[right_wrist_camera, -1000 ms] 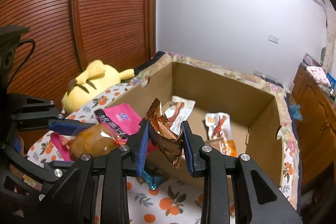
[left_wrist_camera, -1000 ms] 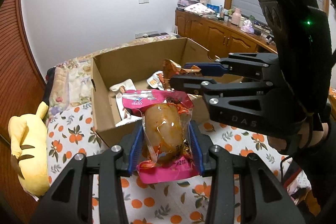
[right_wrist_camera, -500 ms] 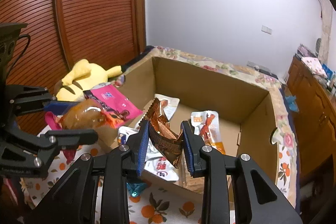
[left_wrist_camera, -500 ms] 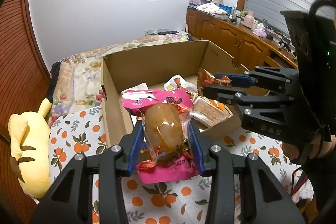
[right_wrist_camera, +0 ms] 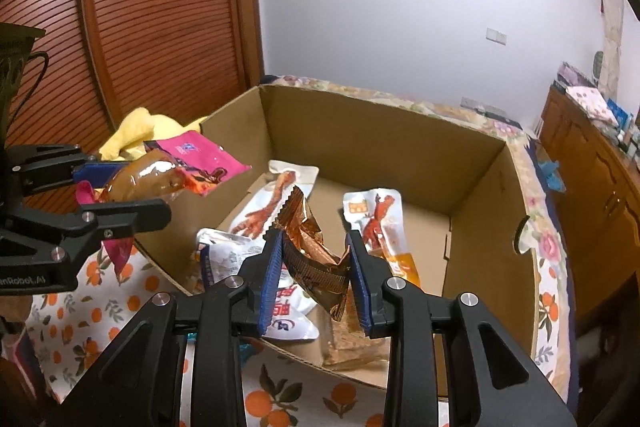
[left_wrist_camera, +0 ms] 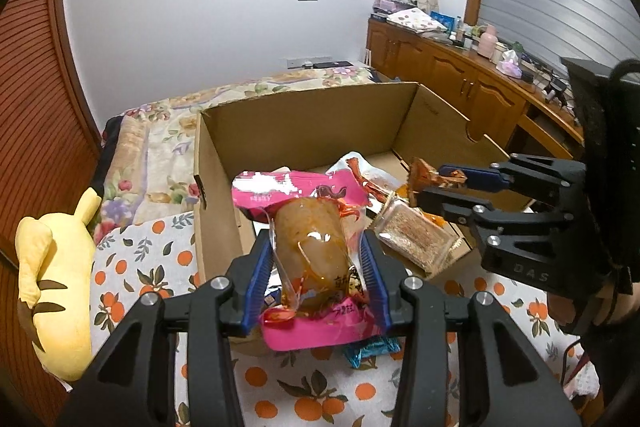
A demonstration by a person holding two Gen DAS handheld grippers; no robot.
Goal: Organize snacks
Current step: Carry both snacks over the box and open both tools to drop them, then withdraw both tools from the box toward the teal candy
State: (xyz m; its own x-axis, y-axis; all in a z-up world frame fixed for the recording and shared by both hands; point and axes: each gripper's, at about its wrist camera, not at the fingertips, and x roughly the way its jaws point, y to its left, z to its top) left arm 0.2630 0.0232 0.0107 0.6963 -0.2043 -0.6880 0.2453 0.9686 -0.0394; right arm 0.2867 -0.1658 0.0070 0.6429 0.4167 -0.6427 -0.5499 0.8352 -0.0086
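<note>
On the orange-print bedspread (left_wrist_camera: 132, 267), both tools are advancing over the cardboard box (left_wrist_camera: 304, 123), left tool (left_wrist_camera: 316, 267) clamping the pink packet (left_wrist_camera: 308, 223), right tool (right_wrist_camera: 316, 267) pinching the copper wrapper (right_wrist_camera: 308, 247), nearing drop-off.

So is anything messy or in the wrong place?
A little. A blue-wrapped snack lies outside the cardboard box on the orange-print cloth, under the pink snack packet held by the left gripper. The packets inside the box lie jumbled, some overlapping. Nothing looks spilled or torn.
</note>
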